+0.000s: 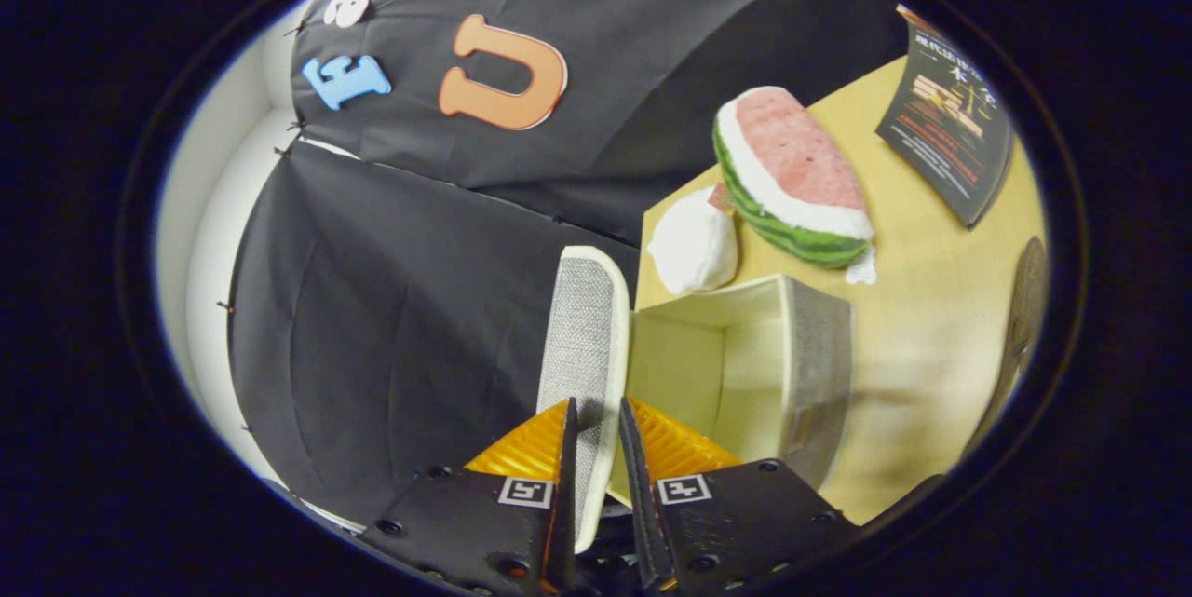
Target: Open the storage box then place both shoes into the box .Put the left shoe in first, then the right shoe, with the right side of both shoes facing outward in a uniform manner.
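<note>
The storage box (819, 364) stands on the wooden table (931, 318), cream inside and grey fabric outside, with its hollow showing bare walls. Its lid (585, 327), grey with a cream rim, is swung up on edge beside the opening. My gripper (596, 415) is shut on the lid's lower edge, one finger on each face. The view is tilted, so the table slopes away to the right beyond the fingers.
Beyond the box lie a watermelon-slice plush (792, 173) and a white rounded object (694, 248). A dark booklet (950, 127) rests farther off on the table. A dark round object (1024, 299) sits past the box. Black cloth hangs past the table's edge.
</note>
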The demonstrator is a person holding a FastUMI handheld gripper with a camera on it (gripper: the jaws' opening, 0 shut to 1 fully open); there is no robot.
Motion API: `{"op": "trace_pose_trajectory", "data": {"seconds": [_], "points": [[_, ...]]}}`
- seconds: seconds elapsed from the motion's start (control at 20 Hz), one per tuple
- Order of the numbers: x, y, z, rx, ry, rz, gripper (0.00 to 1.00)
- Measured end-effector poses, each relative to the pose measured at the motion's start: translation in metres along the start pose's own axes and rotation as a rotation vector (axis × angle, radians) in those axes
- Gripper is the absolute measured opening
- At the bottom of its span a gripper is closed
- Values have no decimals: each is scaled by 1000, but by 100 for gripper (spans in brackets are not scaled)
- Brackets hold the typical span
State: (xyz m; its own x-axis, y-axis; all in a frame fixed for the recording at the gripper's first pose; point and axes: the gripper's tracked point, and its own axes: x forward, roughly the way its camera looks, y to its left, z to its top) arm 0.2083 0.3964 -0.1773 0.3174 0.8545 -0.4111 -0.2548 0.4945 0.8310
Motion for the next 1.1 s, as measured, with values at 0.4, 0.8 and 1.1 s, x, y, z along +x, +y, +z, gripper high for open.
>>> {"op": "trace_pose_trajectory", "data": {"seconds": [0.4,0.8,1.1], "points": [[60,116,-16,-67,30,86,26],[86,118,-28,-42,52,35,26],[35,70,2,-91,-18,-87,31]]}}
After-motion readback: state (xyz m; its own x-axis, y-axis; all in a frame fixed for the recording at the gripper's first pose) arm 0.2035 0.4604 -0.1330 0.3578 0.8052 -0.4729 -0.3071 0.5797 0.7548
